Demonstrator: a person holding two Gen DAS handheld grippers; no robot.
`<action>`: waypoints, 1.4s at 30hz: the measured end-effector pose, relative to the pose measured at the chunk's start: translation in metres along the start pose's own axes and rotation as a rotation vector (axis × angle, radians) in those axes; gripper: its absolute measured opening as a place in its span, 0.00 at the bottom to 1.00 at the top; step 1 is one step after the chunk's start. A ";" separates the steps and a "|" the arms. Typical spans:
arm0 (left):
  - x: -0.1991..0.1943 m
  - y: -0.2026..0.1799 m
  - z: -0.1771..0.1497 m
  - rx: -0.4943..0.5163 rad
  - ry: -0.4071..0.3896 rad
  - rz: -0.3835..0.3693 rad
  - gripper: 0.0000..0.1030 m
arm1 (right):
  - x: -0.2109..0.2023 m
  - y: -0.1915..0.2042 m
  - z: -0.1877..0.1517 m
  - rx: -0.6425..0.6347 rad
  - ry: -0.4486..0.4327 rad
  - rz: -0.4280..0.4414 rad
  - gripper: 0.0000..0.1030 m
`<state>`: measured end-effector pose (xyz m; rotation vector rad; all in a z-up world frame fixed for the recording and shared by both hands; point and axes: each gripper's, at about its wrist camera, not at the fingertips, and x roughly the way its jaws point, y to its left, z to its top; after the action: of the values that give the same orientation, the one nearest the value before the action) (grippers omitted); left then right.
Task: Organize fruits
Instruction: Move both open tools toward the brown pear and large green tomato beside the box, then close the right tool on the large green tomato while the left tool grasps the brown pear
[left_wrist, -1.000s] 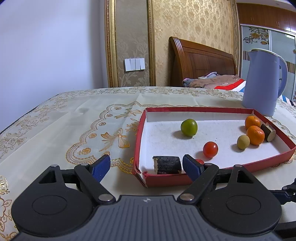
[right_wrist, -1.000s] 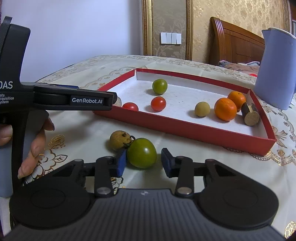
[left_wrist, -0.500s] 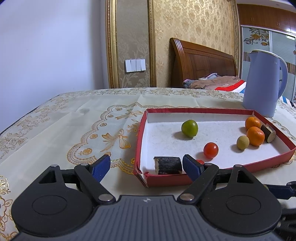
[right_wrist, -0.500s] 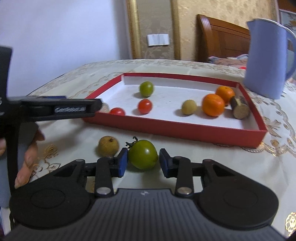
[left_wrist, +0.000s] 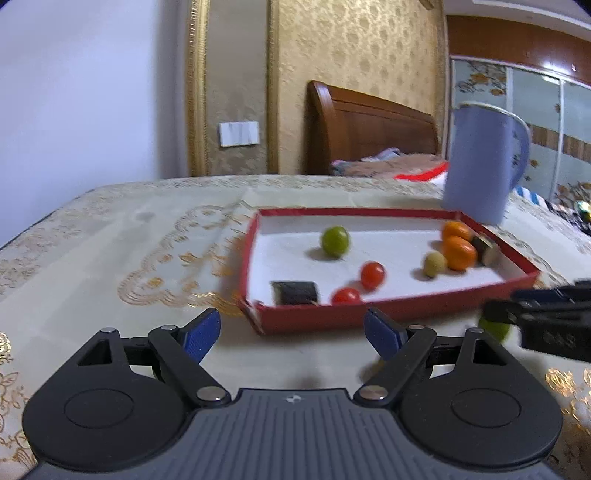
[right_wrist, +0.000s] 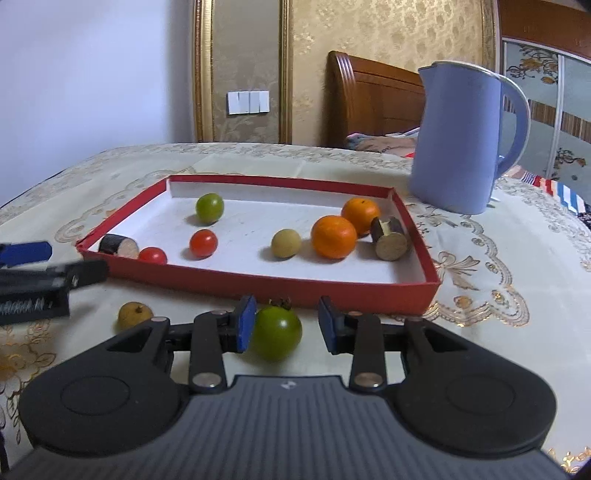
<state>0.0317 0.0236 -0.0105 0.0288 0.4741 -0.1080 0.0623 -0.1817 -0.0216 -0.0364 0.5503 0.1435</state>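
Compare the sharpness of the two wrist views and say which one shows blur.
Left wrist view: smeared by motion, the red tray and its fruit soft-edged. Right wrist view: mostly crisp, the green tomato and blue jug sharply outlined.

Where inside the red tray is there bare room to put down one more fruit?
Bare floor lies along the tray back wall, between green fruit and far orange. A bare strip too along the front wall, before tan fruit and near orange. Crowded: right corner with the log; left corner with stub and tomato.

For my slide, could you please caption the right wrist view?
Right gripper straddles a round green tomato before the red cardboard fruit tray.
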 end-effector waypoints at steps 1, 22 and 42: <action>0.001 -0.004 0.000 0.020 0.009 -0.002 0.83 | 0.002 0.001 0.000 0.004 0.010 0.016 0.33; -0.002 -0.019 -0.004 0.116 0.059 -0.004 0.83 | 0.015 0.007 -0.005 -0.002 0.030 0.058 0.29; 0.024 -0.056 0.000 0.229 0.164 -0.017 0.86 | 0.018 -0.021 -0.006 0.141 0.042 0.009 0.30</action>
<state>0.0465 -0.0342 -0.0215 0.2603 0.6244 -0.1772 0.0774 -0.2003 -0.0360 0.1005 0.6015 0.1123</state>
